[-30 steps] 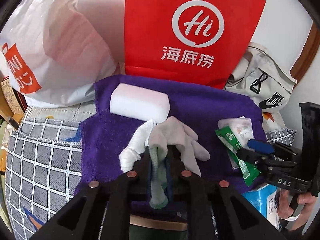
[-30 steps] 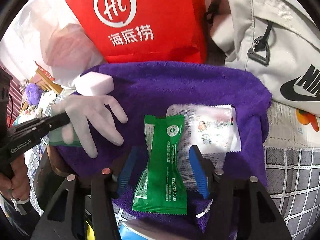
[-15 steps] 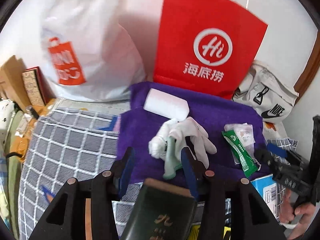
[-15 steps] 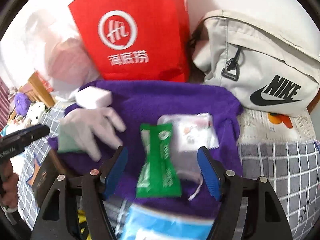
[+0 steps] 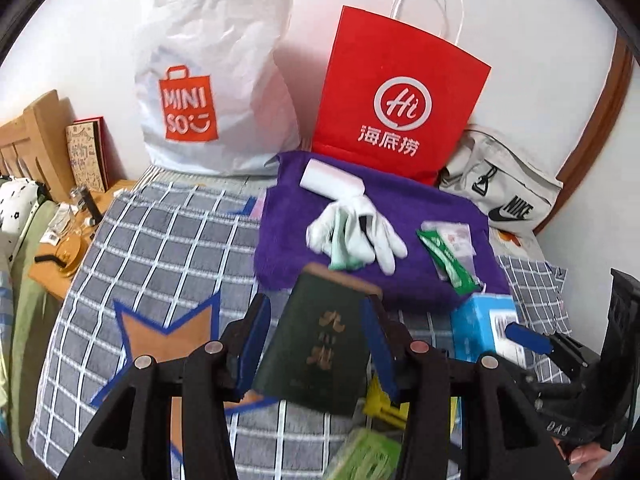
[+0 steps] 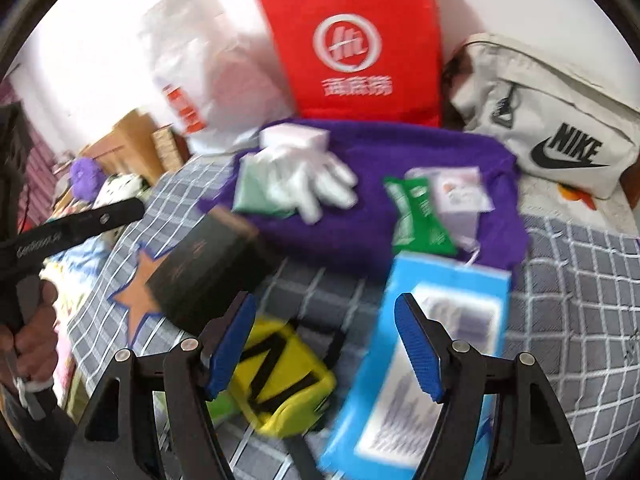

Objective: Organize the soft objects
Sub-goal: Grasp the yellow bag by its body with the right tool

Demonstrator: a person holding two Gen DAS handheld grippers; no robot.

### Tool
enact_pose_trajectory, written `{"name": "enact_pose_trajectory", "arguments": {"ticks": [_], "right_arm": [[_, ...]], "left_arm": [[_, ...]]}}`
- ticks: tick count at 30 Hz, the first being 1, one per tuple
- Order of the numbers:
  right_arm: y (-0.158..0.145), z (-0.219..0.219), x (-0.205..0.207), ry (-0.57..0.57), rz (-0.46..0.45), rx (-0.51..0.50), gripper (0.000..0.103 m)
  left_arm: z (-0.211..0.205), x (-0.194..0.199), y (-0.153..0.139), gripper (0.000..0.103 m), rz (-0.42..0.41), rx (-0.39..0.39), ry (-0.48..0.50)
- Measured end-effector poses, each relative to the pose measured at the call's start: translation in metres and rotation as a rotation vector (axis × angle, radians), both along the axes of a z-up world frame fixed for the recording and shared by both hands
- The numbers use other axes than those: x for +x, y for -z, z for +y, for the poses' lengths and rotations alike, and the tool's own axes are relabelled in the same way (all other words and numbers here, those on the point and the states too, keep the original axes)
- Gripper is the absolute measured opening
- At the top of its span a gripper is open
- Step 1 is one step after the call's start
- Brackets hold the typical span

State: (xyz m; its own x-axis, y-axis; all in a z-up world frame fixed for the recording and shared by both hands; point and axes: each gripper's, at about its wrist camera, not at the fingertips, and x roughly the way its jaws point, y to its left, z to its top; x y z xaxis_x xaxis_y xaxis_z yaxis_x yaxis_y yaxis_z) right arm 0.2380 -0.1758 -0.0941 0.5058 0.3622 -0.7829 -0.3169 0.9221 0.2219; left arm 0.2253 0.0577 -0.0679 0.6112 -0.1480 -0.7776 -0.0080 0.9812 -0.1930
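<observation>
Having just released the white glove (image 5: 352, 236) and green packet (image 6: 420, 216) onto the purple towel (image 5: 420, 280), left gripper (image 5: 316, 348) and right gripper (image 6: 326, 348) had withdrawn, jaws parted and empty, suggesting those two placements were finished.

Bright daylight, fisheye warp, motion blur

white plastic bag (image 5: 216, 80): "MINISO", orange logo
red paper bag (image 5: 396, 92): "Hi", 海底捞
beige bag (image 6: 560, 120): "NIKE", swoosh
dark book (image 5: 320, 344): gold characters, unreadable
</observation>
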Motion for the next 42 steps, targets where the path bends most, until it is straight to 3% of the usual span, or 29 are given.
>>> {"name": "enact_pose_trajectory", "arguments": {"ticks": [14, 27, 28, 29, 30, 33, 42], "right_arm": [[0.037, 0.056, -0.047, -0.144, -0.021, -0.212, 0.07], [0.065, 0.095, -0.044, -0.232, -0.056, -0.499, 0.058], [0.068, 0.097, -0.042, -0.229, -0.058, -0.516, 0.054], [0.07, 0.096, -0.04, -0.227, -0.051, -0.504, 0.048], [0.07, 0.094, -0.038, -0.223, -0.032, -0.473, 0.027], [0.059, 0.081, -0.035, -0.176, -0.023, -0.385, 0.015], [0.005, 0.036, -0.054, -0.133, 0.011, 0.005, 0.012]], "left_arm": [[0.027, -0.046, 0.05, 0.048, 0.075, -0.013, -0.03], [0.034, -0.061, 0.065, 0.048, 0.099, -0.032, -0.01], [0.034, -0.061, 0.065, 0.048, 0.097, -0.028, -0.008], [0.034, -0.062, 0.064, 0.048, 0.096, -0.027, -0.006], [0.034, -0.062, 0.064, 0.048, 0.095, -0.027, -0.004], [0.036, -0.066, 0.062, 0.048, 0.093, -0.027, -0.006], [0.033, -0.077, 0.056, 0.048, 0.086, -0.028, 0.003]]}}
